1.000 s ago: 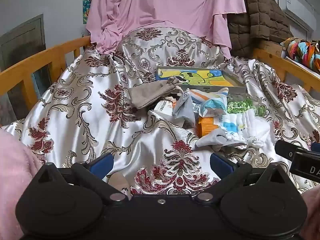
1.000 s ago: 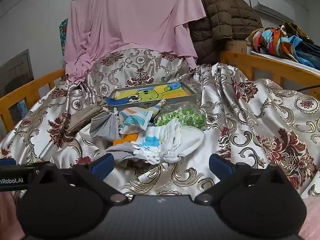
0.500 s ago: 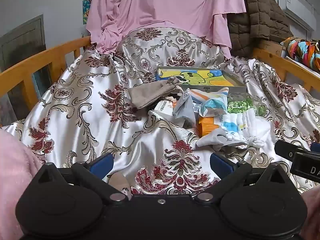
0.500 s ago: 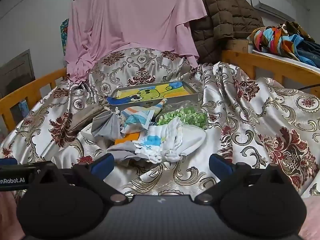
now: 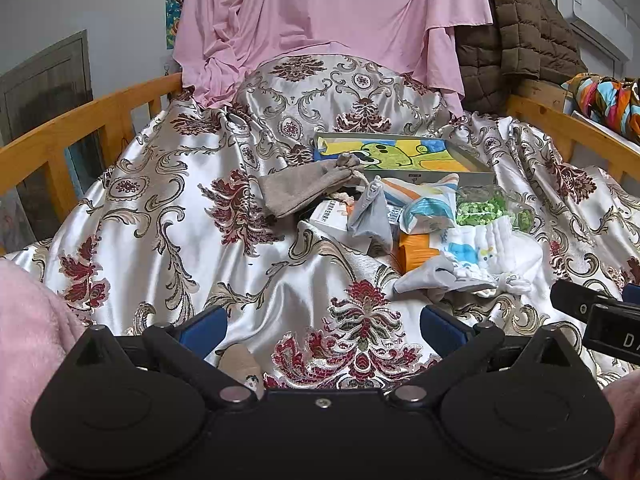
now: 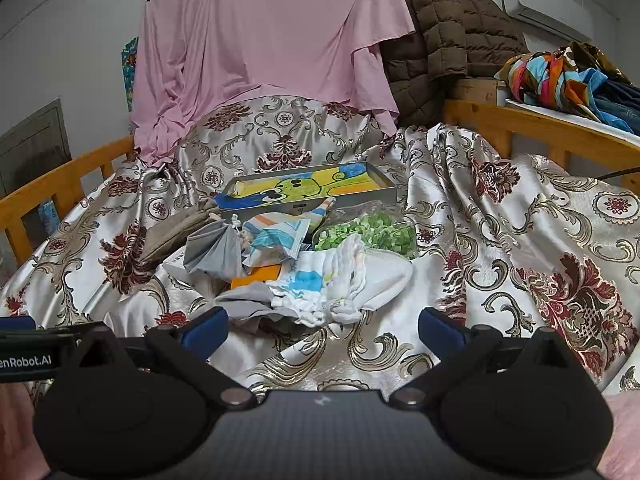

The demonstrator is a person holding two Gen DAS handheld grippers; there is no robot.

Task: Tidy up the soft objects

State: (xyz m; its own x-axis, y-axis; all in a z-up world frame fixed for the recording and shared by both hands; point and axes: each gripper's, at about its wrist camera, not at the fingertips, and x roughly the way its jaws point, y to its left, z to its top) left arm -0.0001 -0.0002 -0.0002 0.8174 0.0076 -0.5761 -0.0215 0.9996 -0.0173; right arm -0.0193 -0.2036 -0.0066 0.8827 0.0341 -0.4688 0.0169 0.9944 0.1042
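White muslin cloths (image 6: pixel 340 280) with a blue print lie bunched at the front of a heap of soft things on the bed, which is draped in a satin bedspread (image 5: pixel 160 208) with dark red flowers. Just behind the cloths sits a clear bag of green bits (image 6: pixel 368 232). Beside the cloths, toward the wooden rail (image 5: pixel 60 144), are a striped pouch (image 6: pixel 280 232), a grey cloth (image 6: pixel 216 254) and, furthest out, a tan drawstring bag (image 5: pixel 308 190). An orange packet (image 6: pixel 256 274) shows under the pile. Behind the heap rests a flat box with a green cartoon lid (image 6: pixel 304 186), and beyond that a pink sheet (image 6: pixel 260 48) hangs down. My left hand-held gripper (image 5: pixel 320 324) and my right hand-held gripper (image 6: pixel 322 326) both hover short of the cloths, fingers spread wide, grasping nothing.
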